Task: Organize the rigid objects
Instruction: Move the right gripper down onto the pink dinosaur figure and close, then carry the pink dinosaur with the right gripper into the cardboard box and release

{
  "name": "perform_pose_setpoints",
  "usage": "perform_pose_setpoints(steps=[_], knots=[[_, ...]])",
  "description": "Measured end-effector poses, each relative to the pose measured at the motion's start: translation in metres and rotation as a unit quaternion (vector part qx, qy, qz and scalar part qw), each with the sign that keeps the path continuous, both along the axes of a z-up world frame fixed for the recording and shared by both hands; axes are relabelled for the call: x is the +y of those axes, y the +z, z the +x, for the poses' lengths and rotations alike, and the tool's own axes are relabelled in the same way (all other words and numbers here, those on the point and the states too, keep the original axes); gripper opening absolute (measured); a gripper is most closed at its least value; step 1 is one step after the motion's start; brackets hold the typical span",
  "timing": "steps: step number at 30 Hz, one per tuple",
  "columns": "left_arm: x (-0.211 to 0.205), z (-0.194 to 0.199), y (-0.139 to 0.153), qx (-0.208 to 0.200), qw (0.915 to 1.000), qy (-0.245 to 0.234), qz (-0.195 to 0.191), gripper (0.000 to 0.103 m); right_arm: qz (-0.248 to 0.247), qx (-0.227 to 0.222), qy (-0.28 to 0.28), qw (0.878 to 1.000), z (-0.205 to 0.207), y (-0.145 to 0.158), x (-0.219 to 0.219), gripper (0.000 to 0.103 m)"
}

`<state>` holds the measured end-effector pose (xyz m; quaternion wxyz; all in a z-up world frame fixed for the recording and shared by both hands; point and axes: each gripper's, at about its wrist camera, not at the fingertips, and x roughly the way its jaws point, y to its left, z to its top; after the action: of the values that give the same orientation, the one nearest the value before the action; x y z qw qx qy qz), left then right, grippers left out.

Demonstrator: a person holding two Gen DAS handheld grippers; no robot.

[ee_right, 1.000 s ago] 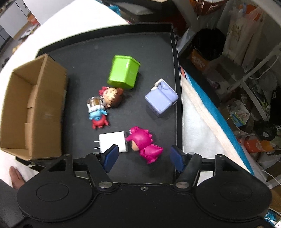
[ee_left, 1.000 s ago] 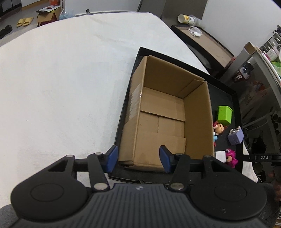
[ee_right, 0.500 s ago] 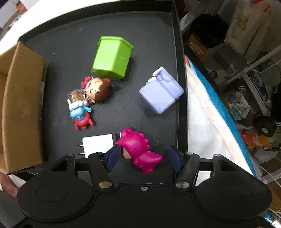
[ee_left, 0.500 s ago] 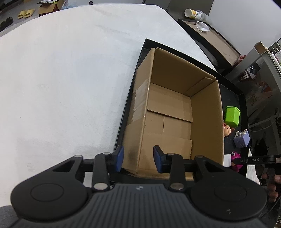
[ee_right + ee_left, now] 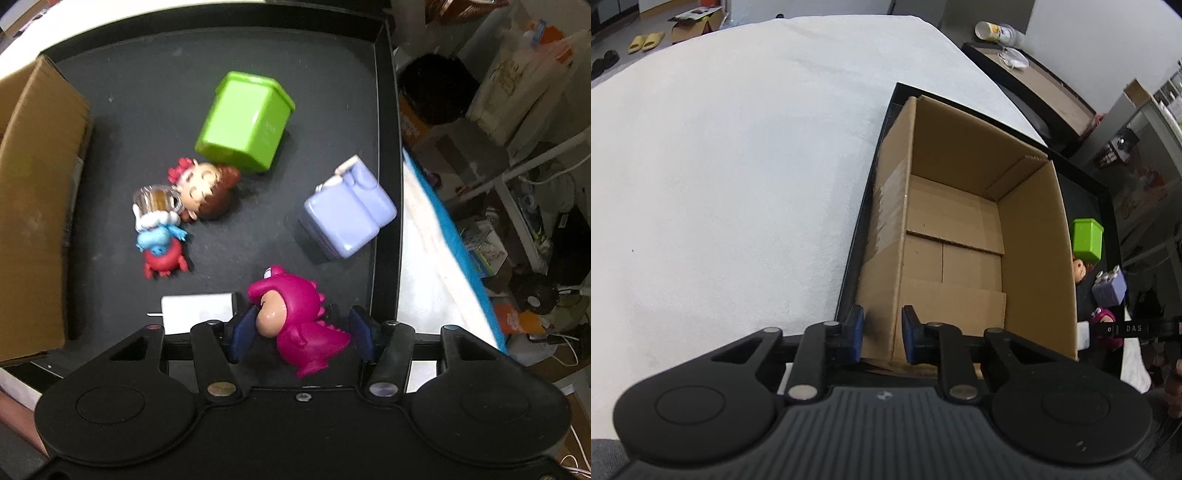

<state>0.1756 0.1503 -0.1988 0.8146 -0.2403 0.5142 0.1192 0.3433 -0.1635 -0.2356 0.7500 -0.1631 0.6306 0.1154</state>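
An open, empty cardboard box [image 5: 960, 229] stands on a black tray [image 5: 1089, 184]. My left gripper [image 5: 882, 334] straddles the box's near left wall; its jaws are closing, with a gap still showing. On the tray lie a pink dinosaur figure [image 5: 295, 299], a white charger [image 5: 197, 312], a green bin [image 5: 243, 122], a lilac toy [image 5: 349, 214], a doll figure [image 5: 207, 192] and a blue-and-red crab figure [image 5: 162, 251]. My right gripper [image 5: 301, 330] points down over the dinosaur. Its jaws are closing: the left pad touches the figure's face, the right pad stands just off its tail.
The tray [image 5: 147, 92] rests on a white-covered table [image 5: 738, 166] whose right edge is close to the tray's rim. Bags, boxes and cables [image 5: 517, 184] crowd the floor beyond that edge. A dark side table [image 5: 1027, 74] stands behind.
The left jaws have narrowed around the box's near left wall. The right gripper has come down over the pink dinosaur, and its jaws have drawn in around it.
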Motion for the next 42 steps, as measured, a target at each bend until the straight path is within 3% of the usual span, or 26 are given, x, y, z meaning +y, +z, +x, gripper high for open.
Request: perform_pose_setpoints(steps=[9,18,30,42], knots=[[0.002,-0.009,0.004,-0.019,0.9998,0.003,-0.011,0.021,0.027,-0.041,0.016,0.999,-0.002,0.040,0.016,0.054],[0.016,-0.013,0.001,-0.030,0.9976,0.028,-0.055,0.021,0.066,-0.072,0.039,0.994,-0.006,0.074,0.043,0.054],[0.016,-0.014,0.000,-0.040,0.9974,0.025,-0.054,0.019,0.087,-0.095,0.076,0.989,-0.009,0.101,0.092,0.054],[0.025,-0.019,-0.003,-0.053,0.9956,0.031,-0.070,0.019,0.107,-0.096,0.126,0.982,-0.019,0.108,0.146,0.054]])
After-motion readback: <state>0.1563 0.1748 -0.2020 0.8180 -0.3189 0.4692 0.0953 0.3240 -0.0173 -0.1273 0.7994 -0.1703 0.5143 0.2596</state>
